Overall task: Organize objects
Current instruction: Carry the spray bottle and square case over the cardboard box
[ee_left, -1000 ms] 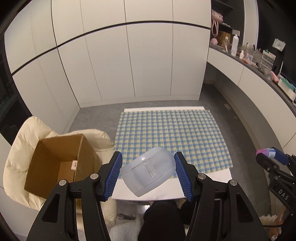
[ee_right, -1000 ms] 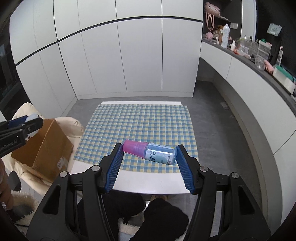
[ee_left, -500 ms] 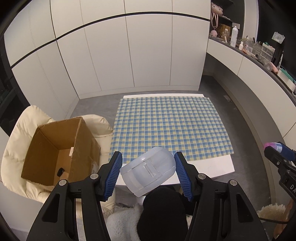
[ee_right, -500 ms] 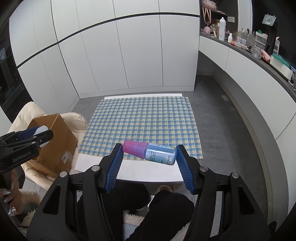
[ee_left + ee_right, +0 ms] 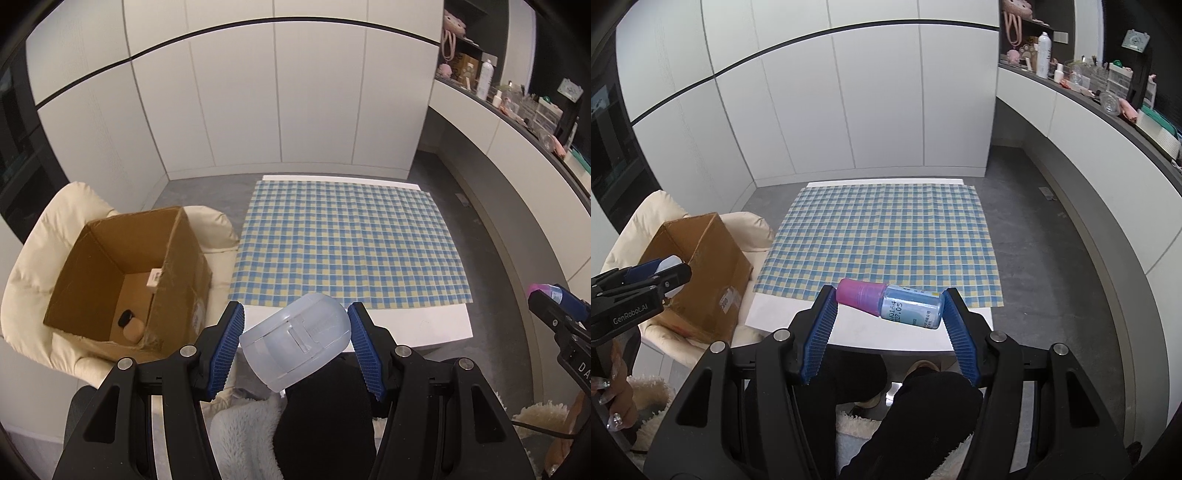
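My left gripper (image 5: pixel 294 339) has its jaws clamped on a translucent plastic case (image 5: pixel 294 339); both blue pads (image 5: pixel 226 349) press its sides, and the case sits tilted between them, rounded end toward 1 o'clock. My right gripper (image 5: pixel 888 308) has its jaws clamped on a small bottle (image 5: pixel 889 302), held crosswise: pink cap at 9 o'clock against the left pad, blue labelled body at 3 o'clock against the right pad.

Both items are held in the air above the near edge of the counter (image 5: pixel 424 325). A blue-and-yellow checked cloth (image 5: pixel 347 240) covers most of the counter at 12 o'clock. An open cardboard box (image 5: pixel 122 277) stands at 9 o'clock on a cream cushioned chair (image 5: pixel 48 236), beside the counter. On the box floor lie a small tan round object (image 5: pixel 133 328) and a dark object (image 5: pixel 125 316), touching each other.
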{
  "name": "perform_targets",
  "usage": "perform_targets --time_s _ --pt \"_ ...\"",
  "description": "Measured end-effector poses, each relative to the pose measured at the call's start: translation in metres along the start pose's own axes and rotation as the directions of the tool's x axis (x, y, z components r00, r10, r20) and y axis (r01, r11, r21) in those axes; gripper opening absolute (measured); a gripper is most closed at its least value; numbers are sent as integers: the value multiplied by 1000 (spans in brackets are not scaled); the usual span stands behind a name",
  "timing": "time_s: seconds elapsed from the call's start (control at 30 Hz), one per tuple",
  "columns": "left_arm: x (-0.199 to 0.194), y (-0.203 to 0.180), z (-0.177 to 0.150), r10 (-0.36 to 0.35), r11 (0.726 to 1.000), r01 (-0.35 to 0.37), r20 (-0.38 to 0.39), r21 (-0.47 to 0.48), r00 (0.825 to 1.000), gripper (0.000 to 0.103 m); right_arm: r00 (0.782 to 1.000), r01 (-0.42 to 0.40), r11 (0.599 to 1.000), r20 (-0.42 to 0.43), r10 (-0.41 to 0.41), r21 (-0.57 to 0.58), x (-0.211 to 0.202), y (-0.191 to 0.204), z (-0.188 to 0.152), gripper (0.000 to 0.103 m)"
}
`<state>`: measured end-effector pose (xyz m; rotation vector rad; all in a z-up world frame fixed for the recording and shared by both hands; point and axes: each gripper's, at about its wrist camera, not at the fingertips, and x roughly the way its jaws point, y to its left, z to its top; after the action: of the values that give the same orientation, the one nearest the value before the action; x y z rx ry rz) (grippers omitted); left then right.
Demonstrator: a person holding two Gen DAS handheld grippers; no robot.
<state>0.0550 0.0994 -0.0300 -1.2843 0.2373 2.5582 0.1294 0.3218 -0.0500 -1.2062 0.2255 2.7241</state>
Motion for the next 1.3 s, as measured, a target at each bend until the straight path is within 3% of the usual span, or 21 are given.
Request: perform_targets --time_s 0.27,0.7,1.07,1.3 --pt "-7 37 -6 45 996 -45 6 -71 999 58 999 -48 997 -3 48 -65 9 32 7 61" --pt "-13 125 -30 146 960 -148 -26 -236 989 58 981 -195 950 -63 185 -243 33 132 9 61" --pt "-17 208 -65 263 886 -277 -90 -373 961 58 943 -332 854 -144 299 -399 60 236 0 61" --pt "-17 245 -78 296 844 -330 -145 -423 944 58 914 -406 792 -210 348 -455 82 297 -7 61"
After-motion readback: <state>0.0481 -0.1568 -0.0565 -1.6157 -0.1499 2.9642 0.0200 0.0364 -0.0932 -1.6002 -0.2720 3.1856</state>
